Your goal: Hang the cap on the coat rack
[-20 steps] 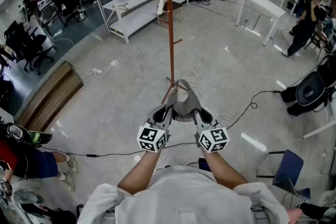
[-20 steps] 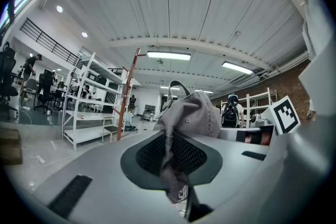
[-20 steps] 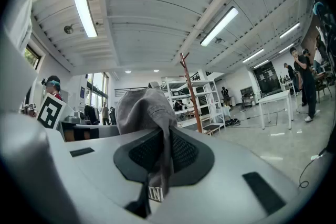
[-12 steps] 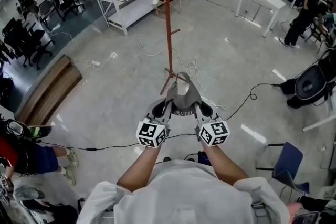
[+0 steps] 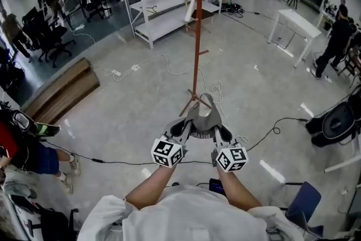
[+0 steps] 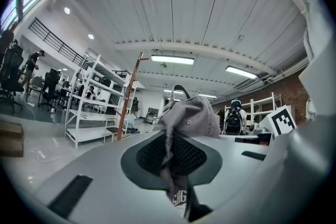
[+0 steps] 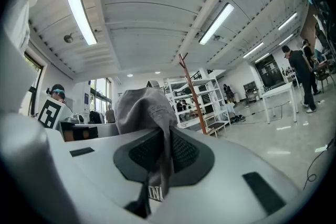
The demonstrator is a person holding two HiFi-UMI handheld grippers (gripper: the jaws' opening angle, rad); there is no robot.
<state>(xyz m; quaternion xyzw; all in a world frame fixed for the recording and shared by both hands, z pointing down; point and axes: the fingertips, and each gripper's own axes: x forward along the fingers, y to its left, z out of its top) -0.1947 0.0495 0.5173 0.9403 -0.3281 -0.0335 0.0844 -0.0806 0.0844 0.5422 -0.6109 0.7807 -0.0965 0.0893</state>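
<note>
I hold a grey cap (image 5: 201, 116) stretched between both grippers, in front of the person's chest. My left gripper (image 5: 180, 128) is shut on the cap's left edge, its cloth (image 6: 191, 119) pinched between the jaws. On the right edge my right gripper (image 5: 219, 131) is shut too, with the fabric (image 7: 144, 106) bunched in its jaws. The brown coat rack (image 5: 197, 31) stands just beyond the cap, its pole rising out of the top of the head view. A short peg (image 5: 205, 52) sticks out partway up. The rack shows as a thin pole (image 6: 131, 96) in the left gripper view and again as a pole (image 7: 191, 93) in the right one.
White shelving (image 5: 163, 3) stands behind the rack and a white table (image 5: 294, 24) at the right. Cables (image 5: 141, 67) trail over the floor around the rack's base. A wooden pallet (image 5: 59, 92) lies at left, a blue chair (image 5: 303, 210) at lower right. People stand around the room's edges.
The head view has swung, so the rack pole now sits right of centre and looks nearer. Both grippers keep hold of the cap, which has edged closer to the pole.
</note>
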